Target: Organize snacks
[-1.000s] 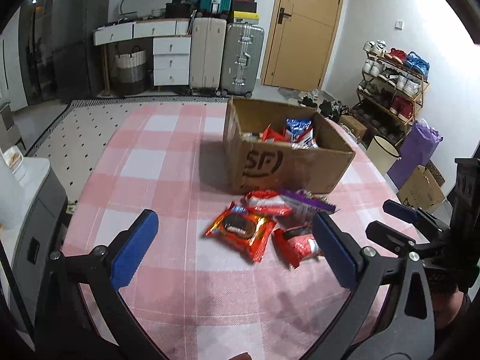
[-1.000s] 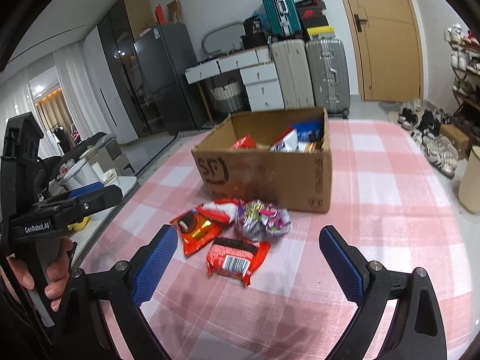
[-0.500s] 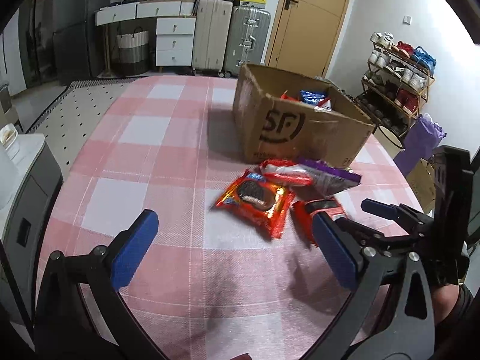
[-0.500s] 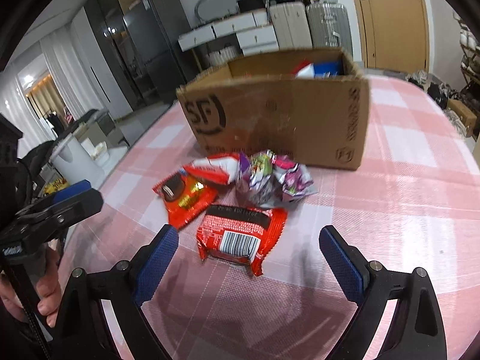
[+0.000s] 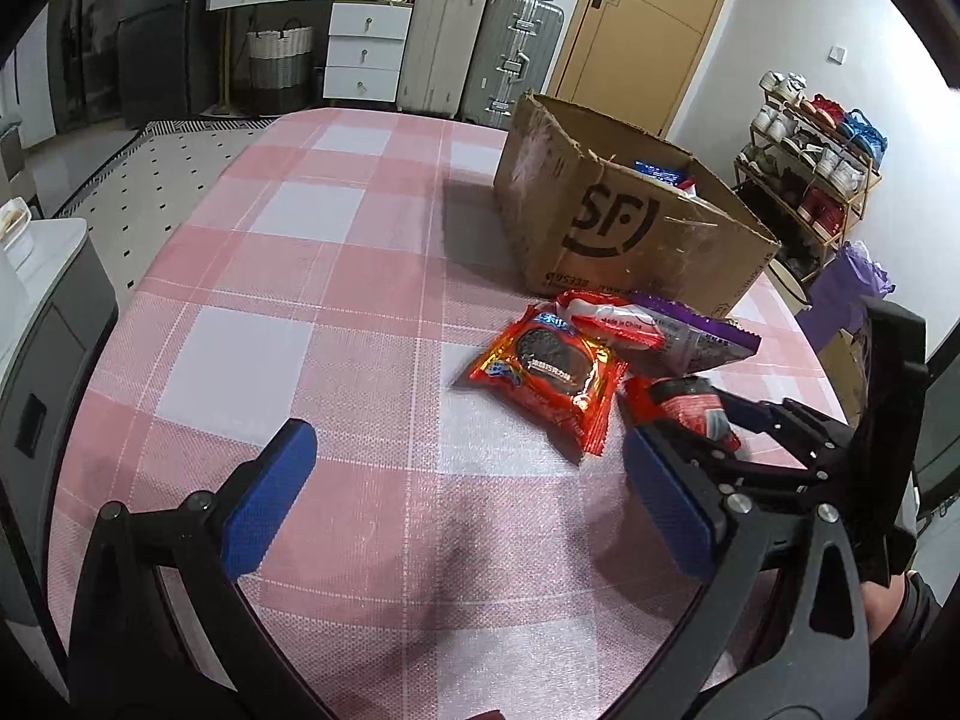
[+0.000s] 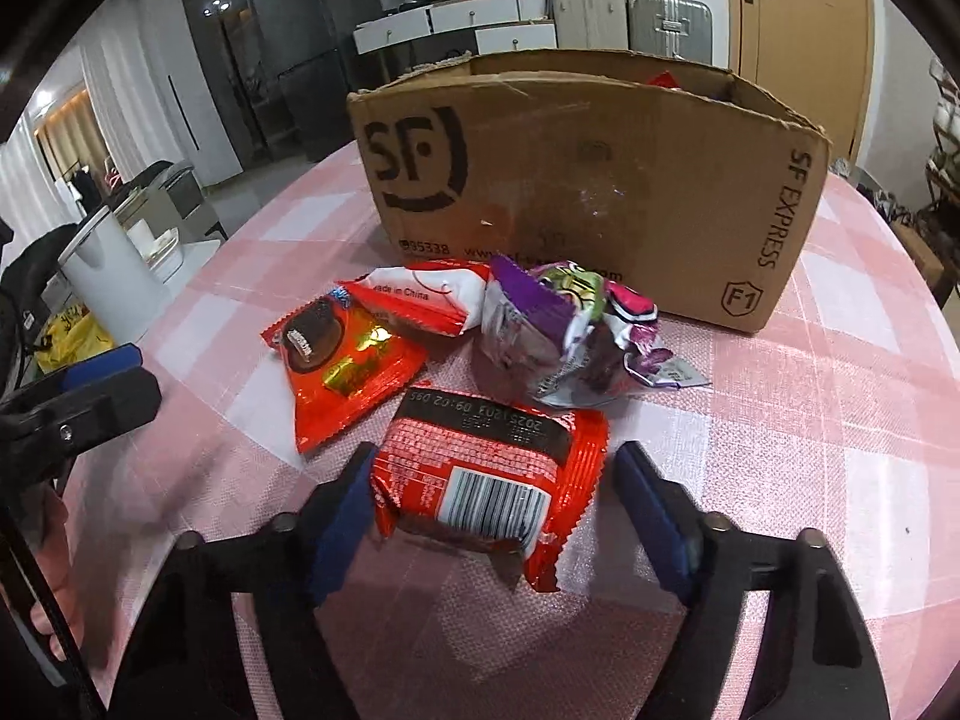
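Several snack packets lie on the pink checked tablecloth in front of a cardboard box (image 6: 600,180) that holds more snacks. My right gripper (image 6: 495,480) is low over the table, its jaws closing around a red packet with a barcode (image 6: 480,456). The left pad touches the packet's edge; a gap remains at the right pad. Behind it lie an orange cookie packet (image 6: 342,366), a red-and-white packet (image 6: 420,294) and a crumpled purple bag (image 6: 570,336). My left gripper (image 5: 465,450) stands open over bare cloth, left of the cookie packet (image 5: 546,366) and the box (image 5: 630,228).
The round table's edge curves close on both sides. A white bin (image 6: 114,276) stands beyond the left edge and a shoe rack (image 5: 816,180) beyond the right. Suitcases (image 5: 480,48) and white drawers (image 5: 360,54) line the far wall.
Both grippers came down and nearer to the snacks. The right jaws went from wide apart to narrow around the red barcode packet. The left jaws stayed wide.
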A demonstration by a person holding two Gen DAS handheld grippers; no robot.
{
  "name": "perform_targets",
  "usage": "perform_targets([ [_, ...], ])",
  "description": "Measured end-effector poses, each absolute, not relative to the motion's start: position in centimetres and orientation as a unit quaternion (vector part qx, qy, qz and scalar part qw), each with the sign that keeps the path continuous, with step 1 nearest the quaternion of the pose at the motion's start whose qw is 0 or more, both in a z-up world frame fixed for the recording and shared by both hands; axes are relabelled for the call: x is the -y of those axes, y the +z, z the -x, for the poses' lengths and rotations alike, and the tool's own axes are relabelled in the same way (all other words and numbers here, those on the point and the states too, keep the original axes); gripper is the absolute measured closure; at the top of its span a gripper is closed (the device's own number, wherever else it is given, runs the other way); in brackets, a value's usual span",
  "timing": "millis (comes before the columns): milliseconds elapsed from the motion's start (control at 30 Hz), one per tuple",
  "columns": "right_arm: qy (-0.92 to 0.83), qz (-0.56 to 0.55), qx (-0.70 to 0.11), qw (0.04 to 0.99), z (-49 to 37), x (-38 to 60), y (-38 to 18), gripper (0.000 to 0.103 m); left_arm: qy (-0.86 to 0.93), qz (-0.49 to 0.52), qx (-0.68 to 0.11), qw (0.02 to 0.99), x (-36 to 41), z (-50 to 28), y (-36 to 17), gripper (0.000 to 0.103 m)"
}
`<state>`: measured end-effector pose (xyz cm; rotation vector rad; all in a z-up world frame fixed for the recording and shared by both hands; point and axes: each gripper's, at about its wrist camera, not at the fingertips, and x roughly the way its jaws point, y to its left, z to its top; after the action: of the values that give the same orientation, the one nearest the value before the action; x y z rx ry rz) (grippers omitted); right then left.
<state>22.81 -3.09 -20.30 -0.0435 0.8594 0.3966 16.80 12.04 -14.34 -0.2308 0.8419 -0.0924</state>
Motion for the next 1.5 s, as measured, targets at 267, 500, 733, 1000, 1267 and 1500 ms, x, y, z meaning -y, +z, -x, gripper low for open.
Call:
perform_targets([
  [267, 0.201, 0.000, -0.411, 0.889, -23.0, 3.9, -20.4, 0.055, -0.045, 0.114, -0.407, 0.905, -12.1, -16.5, -14.3, 0.001],
  [500, 0.214, -0.006, -0.411, 0.886, -22.6, 3.8, -20.4, 0.055, -0.042, 0.111, -0.414, 0.903, -11.7, -16.3, -14.4, 0.001],
  [733, 0.222, -0.012, -0.403, 0.888, -21.8, 4.7, -19.9, 0.056, -0.039, 0.102, -0.418, 0.902, -11.3, -16.3, -14.2, 0.001],
  [1000, 0.237, -0.031, -0.392, 0.888, -20.1, 7.2, -18.7, 0.056, -0.050, 0.096, -0.414, 0.904, -10.6, -16.5, -13.8, 0.001],
  [1267, 0.245, -0.064, -0.376, 0.891, -19.0, 9.6, -17.7, 0.056, -0.051, 0.075, -0.426, 0.900, -9.7, -17.7, -14.2, 0.001],
  [1500, 0.247, -0.078, -0.368, 0.893, -18.3, 11.2, -17.1, 0.056, -0.063, 0.073, -0.440, 0.893, -8.9, -19.1, -15.1, 0.001],
])
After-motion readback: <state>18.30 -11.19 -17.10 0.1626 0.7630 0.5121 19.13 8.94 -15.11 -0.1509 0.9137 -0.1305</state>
